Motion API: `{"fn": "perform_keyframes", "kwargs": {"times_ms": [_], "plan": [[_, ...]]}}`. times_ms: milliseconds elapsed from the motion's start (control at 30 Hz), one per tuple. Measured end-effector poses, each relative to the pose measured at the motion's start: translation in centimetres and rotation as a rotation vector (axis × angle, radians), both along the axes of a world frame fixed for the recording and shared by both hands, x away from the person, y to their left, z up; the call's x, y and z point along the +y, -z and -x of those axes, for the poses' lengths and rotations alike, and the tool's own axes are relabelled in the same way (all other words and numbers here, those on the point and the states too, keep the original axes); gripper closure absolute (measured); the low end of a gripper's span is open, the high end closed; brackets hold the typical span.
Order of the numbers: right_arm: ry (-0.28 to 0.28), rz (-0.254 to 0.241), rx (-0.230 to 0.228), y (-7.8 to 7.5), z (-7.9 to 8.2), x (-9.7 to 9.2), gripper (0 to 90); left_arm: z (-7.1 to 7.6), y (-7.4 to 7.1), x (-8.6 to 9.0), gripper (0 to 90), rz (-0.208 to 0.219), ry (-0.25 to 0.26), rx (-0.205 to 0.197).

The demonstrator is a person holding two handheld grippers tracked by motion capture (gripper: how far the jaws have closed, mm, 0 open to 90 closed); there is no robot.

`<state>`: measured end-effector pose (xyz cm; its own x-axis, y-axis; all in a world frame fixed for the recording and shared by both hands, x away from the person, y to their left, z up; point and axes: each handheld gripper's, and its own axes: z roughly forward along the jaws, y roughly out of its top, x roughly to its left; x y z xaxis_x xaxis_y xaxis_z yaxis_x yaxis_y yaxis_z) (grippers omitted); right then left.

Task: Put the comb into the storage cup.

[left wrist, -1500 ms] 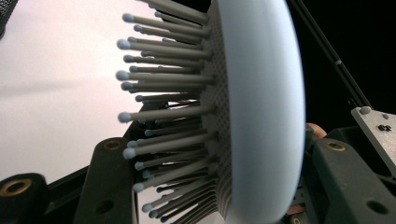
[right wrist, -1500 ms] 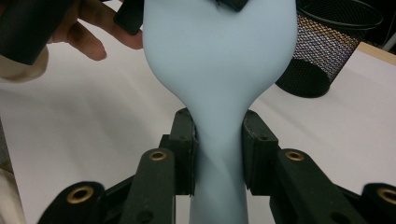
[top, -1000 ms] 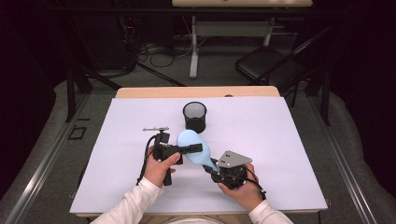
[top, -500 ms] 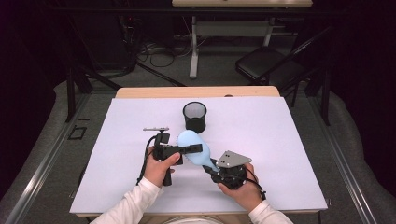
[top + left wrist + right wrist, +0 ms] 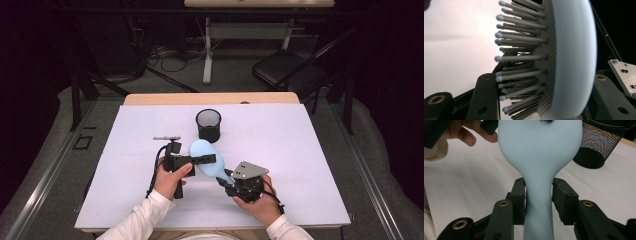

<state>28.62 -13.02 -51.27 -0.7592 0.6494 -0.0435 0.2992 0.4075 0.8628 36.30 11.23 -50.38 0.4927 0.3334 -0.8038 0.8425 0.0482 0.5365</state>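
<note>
A light blue hairbrush [image 5: 202, 150] hangs just above the white-covered table [image 5: 300, 150] near its front middle. My right gripper [image 5: 226, 180] is shut on its slim handle [image 5: 538, 195], with one pad pressed to each side. My left gripper [image 5: 212, 159] comes in from the left and is closed across the oval head. In the left gripper view the grey bristles [image 5: 521, 60] point left against one jaw, and the smooth back [image 5: 574, 57] lies against the other. A hand [image 5: 461, 132] holds the left gripper beside the brush head.
A black mesh cup [image 5: 208, 125] stands upright just beyond the brush, and it also stands at the upper right of the right gripper view [image 5: 596, 147]. A small silver metal piece [image 5: 166, 137] lies left of it. The white cover runs broad and bare to either side.
</note>
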Motion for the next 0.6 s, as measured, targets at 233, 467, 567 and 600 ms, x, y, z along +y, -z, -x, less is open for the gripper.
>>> {"fn": "perform_keyframes", "kwargs": {"times_ms": [233,467,567,600], "plan": [[-0.005,0.010,0.000,0.20,-0.09,0.19,53.9,-0.16,0.17,0.24,49.4,0.006,-0.010,0.003],[-0.011,0.020,-0.008,0.34,-0.19,0.32,48.0,-0.32,0.29,0.49,49.4,0.004,-0.015,0.000],[-0.015,0.025,-0.012,0.32,-0.16,0.36,47.2,-0.36,0.30,0.59,49.4,0.002,-0.018,0.001],[-0.015,0.025,-0.013,0.31,-0.16,0.36,46.8,-0.39,0.31,0.63,49.4,0.003,-0.018,-0.002]]}}
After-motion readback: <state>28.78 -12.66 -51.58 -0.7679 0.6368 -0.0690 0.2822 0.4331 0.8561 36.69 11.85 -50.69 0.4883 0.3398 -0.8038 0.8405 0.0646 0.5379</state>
